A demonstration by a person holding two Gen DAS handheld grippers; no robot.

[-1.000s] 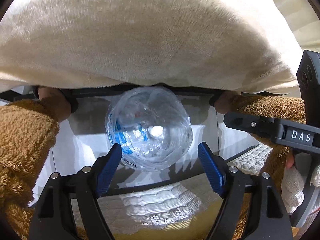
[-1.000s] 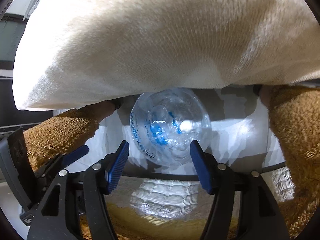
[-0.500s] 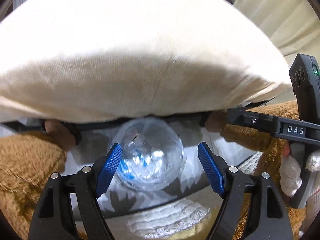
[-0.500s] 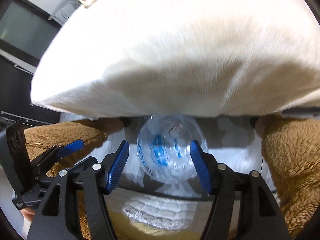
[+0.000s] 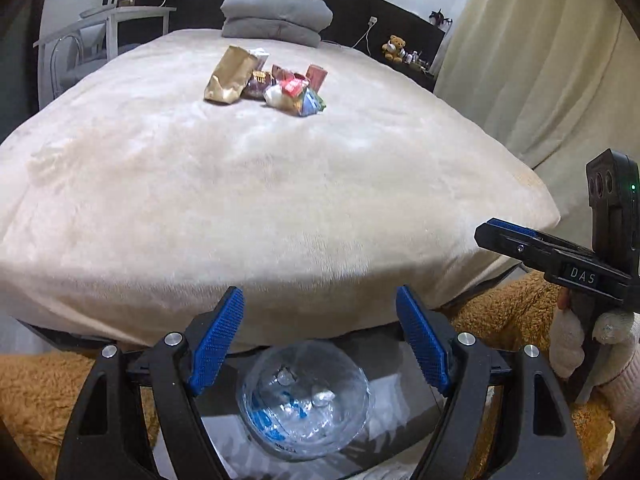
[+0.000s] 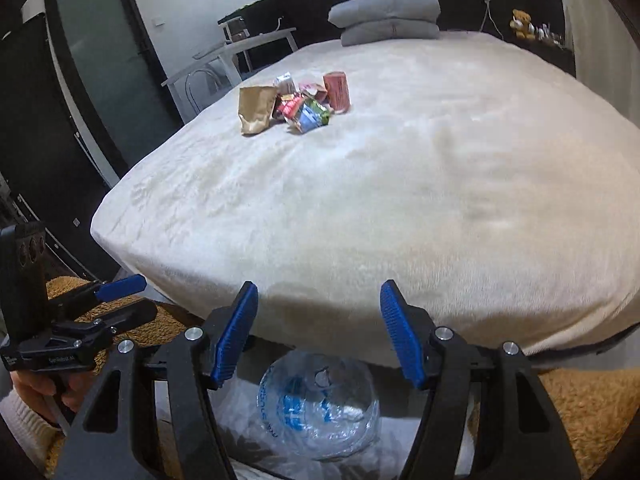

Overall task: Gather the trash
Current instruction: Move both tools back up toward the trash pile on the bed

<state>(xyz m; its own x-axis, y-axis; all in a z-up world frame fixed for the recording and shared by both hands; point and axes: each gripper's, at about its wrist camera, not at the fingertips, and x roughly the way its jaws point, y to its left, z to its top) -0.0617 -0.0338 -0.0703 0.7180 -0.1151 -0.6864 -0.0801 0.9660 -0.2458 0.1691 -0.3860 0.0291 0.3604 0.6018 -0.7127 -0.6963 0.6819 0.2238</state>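
Note:
A pile of trash lies far off on the cream bed: a brown paper bag (image 5: 229, 77) (image 6: 256, 108), colourful wrappers (image 5: 294, 94) (image 6: 306, 114) and a red can (image 5: 317, 75) (image 6: 337, 90). A clear plastic bag-lined bin (image 5: 302, 400) (image 6: 318, 404) sits on the floor at the bed's foot, below both grippers. My left gripper (image 5: 320, 344) is open and empty. My right gripper (image 6: 318, 332) is open and empty. Each gripper shows at the edge of the other's view, the right one (image 5: 504, 232) and the left one (image 6: 120, 285).
The cream bed (image 5: 260, 200) (image 6: 400, 200) fills both views. Grey pillows (image 5: 276, 18) (image 6: 386, 20) lie at its head. A white desk and chair (image 5: 100, 36) stand at the left, a curtain (image 5: 540, 80) at the right, a dark door (image 6: 104, 60) at the far left.
Both grippers have risen and tilted up from the bin. The bed top and the trash pile have come into view. The bin has dropped low in both views.

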